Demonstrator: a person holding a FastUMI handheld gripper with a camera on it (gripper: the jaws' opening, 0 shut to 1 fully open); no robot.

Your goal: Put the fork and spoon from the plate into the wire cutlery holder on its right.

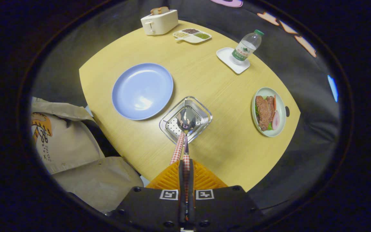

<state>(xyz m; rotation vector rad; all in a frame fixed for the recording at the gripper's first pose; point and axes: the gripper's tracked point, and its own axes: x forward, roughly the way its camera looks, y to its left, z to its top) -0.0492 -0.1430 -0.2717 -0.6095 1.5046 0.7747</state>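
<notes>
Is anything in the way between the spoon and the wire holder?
Nothing visible is. The hand-held gripper is shut on the spoon, whose bowl hangs right over the open wire cutlery holder. A second checked handle already leans inside it. The blue plate sits off to the holder's left.

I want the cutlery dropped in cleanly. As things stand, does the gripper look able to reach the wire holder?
Probably yes. The gripper, shut on the spoon by its checked handle, hangs above the wire holder, whose open top looks unobstructed.
</notes>
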